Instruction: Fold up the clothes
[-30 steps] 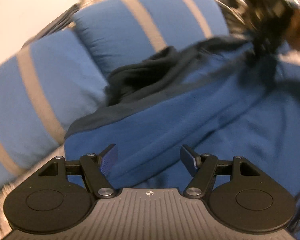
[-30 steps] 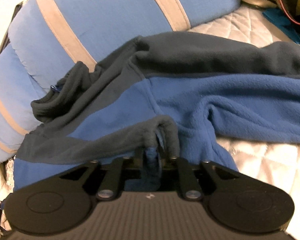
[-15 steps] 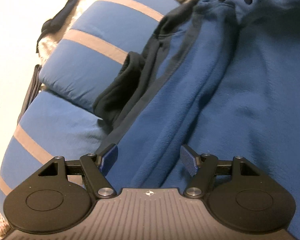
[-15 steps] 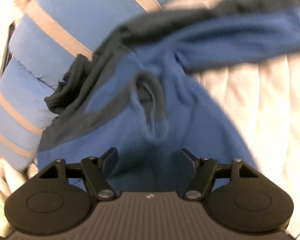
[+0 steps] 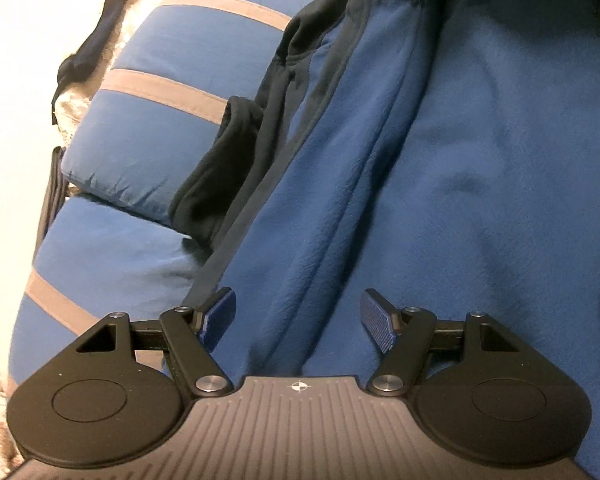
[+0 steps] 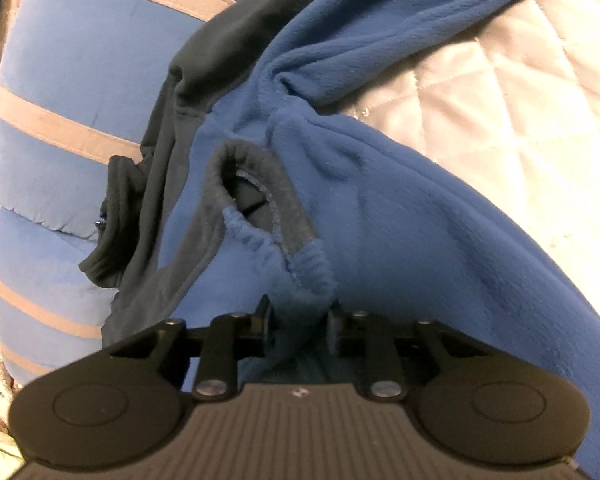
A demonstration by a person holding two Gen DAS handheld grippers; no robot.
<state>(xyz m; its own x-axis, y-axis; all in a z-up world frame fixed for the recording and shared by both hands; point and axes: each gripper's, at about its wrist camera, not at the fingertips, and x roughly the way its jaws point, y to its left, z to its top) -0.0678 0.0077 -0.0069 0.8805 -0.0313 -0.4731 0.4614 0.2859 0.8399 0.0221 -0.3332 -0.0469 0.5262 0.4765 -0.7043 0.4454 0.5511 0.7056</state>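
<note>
A blue fleece jacket (image 5: 460,168) with dark navy panels and collar (image 5: 216,168) lies spread on the bed against the pillows. My left gripper (image 5: 298,320) is open and empty, just above the jacket's body near its dark side seam. In the right wrist view the same jacket (image 6: 400,208) shows a sleeve cuff (image 6: 260,204) with an elastic edge. My right gripper (image 6: 298,316) is shut on the blue fleece just below that cuff; its fingertips are buried in the cloth.
Blue pillows with grey stripes (image 5: 160,112) stand along the left, also in the right wrist view (image 6: 72,80). A white quilted bedcover (image 6: 520,92) lies to the right of the jacket. A dark strap (image 5: 92,48) hangs on the white wall.
My right gripper was shut on the cuff a second ago, opened half a second ago, and is shut again on the fleece below the cuff. My left gripper stayed open and moved little lately.
</note>
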